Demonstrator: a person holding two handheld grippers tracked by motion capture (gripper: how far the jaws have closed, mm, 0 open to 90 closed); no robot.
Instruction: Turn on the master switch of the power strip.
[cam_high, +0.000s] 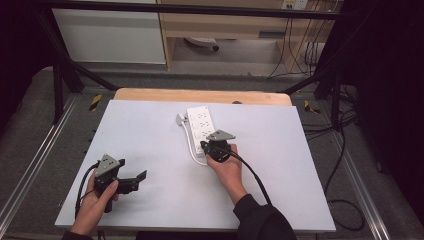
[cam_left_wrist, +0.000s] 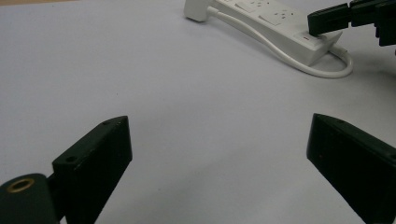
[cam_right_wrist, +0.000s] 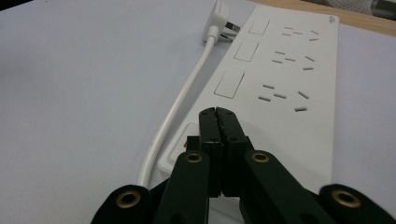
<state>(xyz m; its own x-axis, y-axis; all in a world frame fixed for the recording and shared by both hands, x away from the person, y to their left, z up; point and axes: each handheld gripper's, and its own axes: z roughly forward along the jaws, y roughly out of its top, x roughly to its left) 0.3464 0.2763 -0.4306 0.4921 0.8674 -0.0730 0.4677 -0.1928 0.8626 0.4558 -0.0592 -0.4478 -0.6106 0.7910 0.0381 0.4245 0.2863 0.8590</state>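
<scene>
A white power strip (cam_high: 201, 123) lies at the middle of the table with its flat plug (cam_high: 180, 118) beside its far left corner. Its cable (cam_high: 193, 150) loops round the near end. My right gripper (cam_high: 205, 146) is shut with nothing between its jaws. In the right gripper view its joined tips (cam_right_wrist: 218, 116) sit over the near end of the power strip (cam_right_wrist: 289, 84), just by the red-marked switch (cam_right_wrist: 188, 140). My left gripper (cam_high: 139, 181) stands open at the front left, well apart from the strip. The left gripper view has its jaws wide (cam_left_wrist: 217, 154) over bare table.
The white table top (cam_high: 150, 135) has bare room to the left of, right of and in front of the strip. A wooden edge (cam_high: 200, 95) runs along the back. Black frame posts and floor cables (cam_high: 345, 150) stand around the table.
</scene>
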